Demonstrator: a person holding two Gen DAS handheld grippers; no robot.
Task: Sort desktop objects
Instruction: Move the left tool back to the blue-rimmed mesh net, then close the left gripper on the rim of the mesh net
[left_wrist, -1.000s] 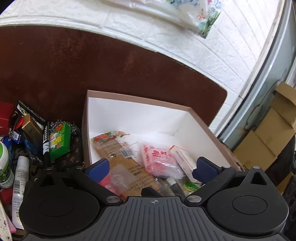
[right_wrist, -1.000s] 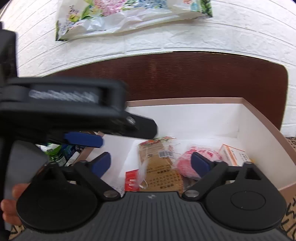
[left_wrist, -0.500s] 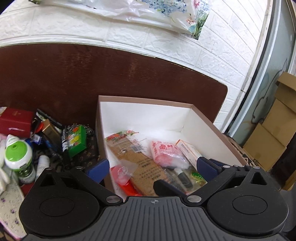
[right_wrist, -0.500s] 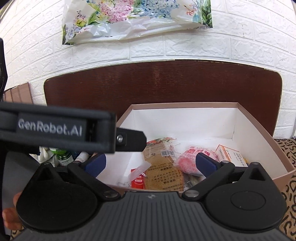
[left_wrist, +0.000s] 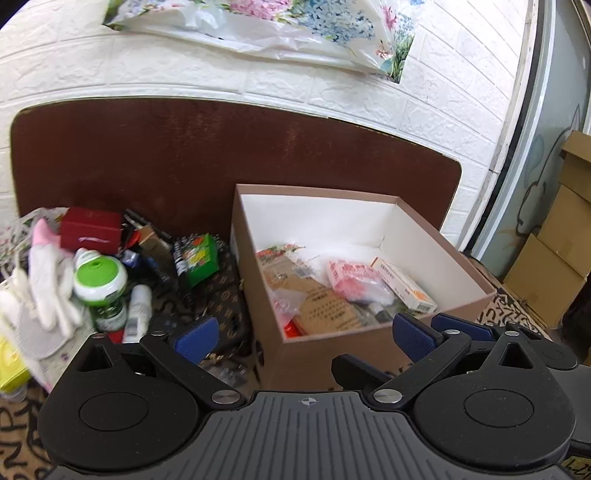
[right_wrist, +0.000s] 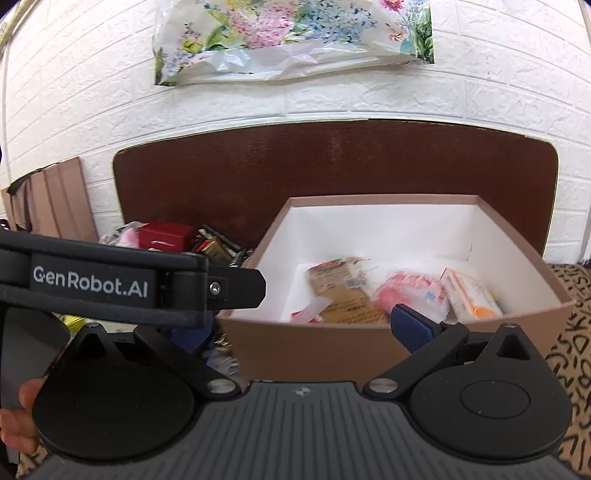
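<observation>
Left hand-held gripper (left_wrist: 304, 334): blue pads wide apart, nothing between them. It hovers short of the box (left_wrist: 369, 349), whose near wall sits between the pads. Seen from the right wrist view, its side bar reads "GenRobot.AI" in white.

Right hand-held gripper (right_wrist: 301, 328): pads apart, empty, also facing the box's near wall; its left pad is partly hidden behind the left gripper's bar. A hand (right_wrist: 18, 413) shows at the lower left edge.

Box: brown outside, white inside, open top, on the table (left_wrist: 517, 306) with a patterned cover. Inside lie a tan packet (left_wrist: 317, 299) with small print, a pink bag (left_wrist: 354, 280) and a white-orange carton (left_wrist: 404, 284); printing unreadable.

Left of the box, just beside it, an unsorted pile: green carton (left_wrist: 201, 254), red case (left_wrist: 90, 229), green-capped bottle (left_wrist: 101, 284), white tube (left_wrist: 136, 310), white glove (left_wrist: 46, 280). Labels too small to read.

Behind: brown board (left_wrist: 184, 155), white brick wall, floral bag (left_wrist: 280, 26).
</observation>
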